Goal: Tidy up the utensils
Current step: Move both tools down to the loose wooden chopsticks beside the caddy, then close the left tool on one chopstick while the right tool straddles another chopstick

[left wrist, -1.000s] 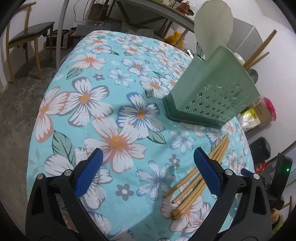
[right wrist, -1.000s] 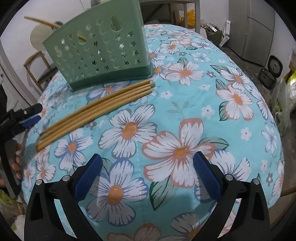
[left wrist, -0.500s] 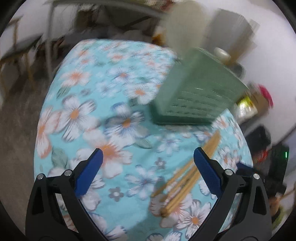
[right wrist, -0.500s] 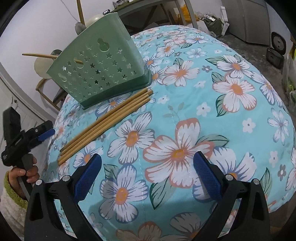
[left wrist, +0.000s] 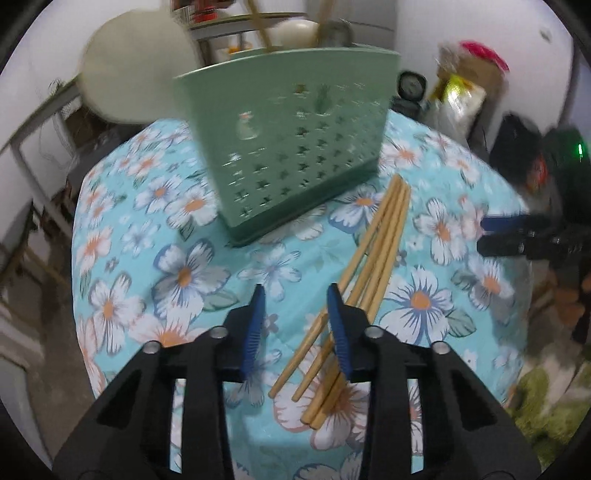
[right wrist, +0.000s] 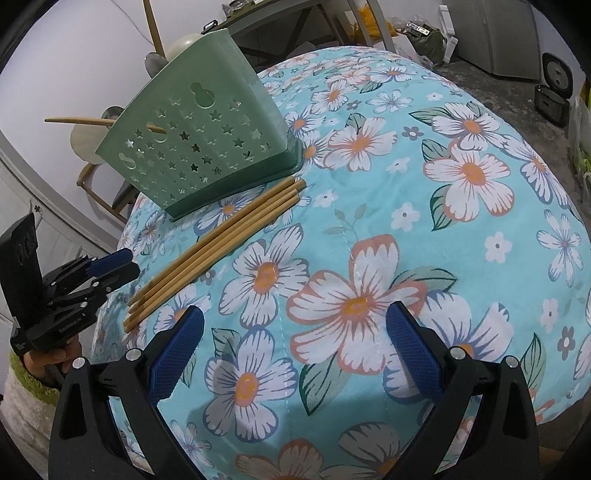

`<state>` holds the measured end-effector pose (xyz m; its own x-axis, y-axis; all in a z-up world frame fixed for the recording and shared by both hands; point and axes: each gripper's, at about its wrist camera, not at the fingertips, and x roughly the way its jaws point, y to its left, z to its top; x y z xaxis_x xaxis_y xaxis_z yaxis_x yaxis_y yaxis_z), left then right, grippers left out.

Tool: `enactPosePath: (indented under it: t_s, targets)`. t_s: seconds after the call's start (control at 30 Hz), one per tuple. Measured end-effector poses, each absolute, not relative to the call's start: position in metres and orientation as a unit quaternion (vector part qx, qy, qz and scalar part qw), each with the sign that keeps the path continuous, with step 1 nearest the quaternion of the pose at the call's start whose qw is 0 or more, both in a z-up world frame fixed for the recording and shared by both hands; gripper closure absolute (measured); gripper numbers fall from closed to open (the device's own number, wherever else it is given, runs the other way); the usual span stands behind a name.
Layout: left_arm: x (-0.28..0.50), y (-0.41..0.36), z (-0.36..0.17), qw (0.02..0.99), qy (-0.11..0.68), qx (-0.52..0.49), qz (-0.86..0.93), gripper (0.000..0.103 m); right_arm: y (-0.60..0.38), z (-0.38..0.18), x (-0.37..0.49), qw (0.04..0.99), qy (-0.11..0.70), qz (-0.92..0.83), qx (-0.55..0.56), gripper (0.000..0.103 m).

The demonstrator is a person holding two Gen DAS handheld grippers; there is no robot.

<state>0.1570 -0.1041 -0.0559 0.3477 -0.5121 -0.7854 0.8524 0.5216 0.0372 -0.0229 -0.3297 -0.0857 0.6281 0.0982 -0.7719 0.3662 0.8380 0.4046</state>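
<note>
Left wrist view: left gripper (left wrist: 295, 291) low over the flowered tablecloth (left wrist: 184, 277), jaws drawn in to a narrow gap with only cloth showing between the blue pads. Nothing gripped. Near ends of the chopsticks (left wrist: 380, 243) just under and beside the right-hand pad, slightly off the centre of the gap, so probably lined up for a pick at that end, where the sticks fan apart and one can be singled out. Far ends bunched tight and reaching almost to the foot of the green holder (left wrist: 295, 147). Holder upright on the cloth, star-punched wall facing the camera, a few stick handles (left wrist: 258, 22) and a pale round spoon head (left wrist: 133, 85) rising out of the top, blurred. Right gripper (left wrist: 517, 236) at the far right edge, off to the side of the bundle.

Right wrist view: right gripper (right wrist: 295, 317) spread wide and released, hanging above bare cloth (right wrist: 469, 173), well apart from any utensil; likely waiting out of the way. Chopsticks (right wrist: 221, 251) flat in a close row, parallel to the long base of the holder (right wrist: 199, 136), far tips just beside it. One stick poking sideways through the holder's cut-outs. Left gripper (right wrist: 118, 266) at the near end of the row, fingers close together, held by a hand (right wrist: 55, 360) at the table's edge; contact with the sticks not clear from here.

Judged from this: chopsticks not yet put away, holder the likely place for them, next move a slight shift of the left jaws over one stick
</note>
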Motion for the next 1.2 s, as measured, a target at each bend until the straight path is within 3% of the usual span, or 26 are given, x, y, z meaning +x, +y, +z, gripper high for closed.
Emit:
enactPosePath:
  t_s: [0.17, 0.97, 1.07, 1.2]
  targets:
    - [0.151, -0.123, -0.063, 0.767, 0.367, 0.274, -0.449, 0.084, -0.33, -0.086, -0.023, 0.86, 0.424, -0.079, 0.273, 0.007]
    - [0.158, -0.192, -0.085, 0.722, 0.375, 0.322, -0.485, 0.09, -0.33, -0.085, -0.025, 0.861, 0.422, -0.083, 0.271, 0.011]
    - [0.163, -0.199, -0.085, 0.728, 0.375, 0.305, -0.486, 0.092, -0.331, -0.084, -0.026, 0.86, 0.423, -0.087, 0.271, 0.016]
    - [0.161, -0.201, -0.085, 0.734, 0.371, 0.295, -0.486, 0.093, -0.344, -0.081, -0.029, 0.85, 0.423, -0.094, 0.3, 0.042]
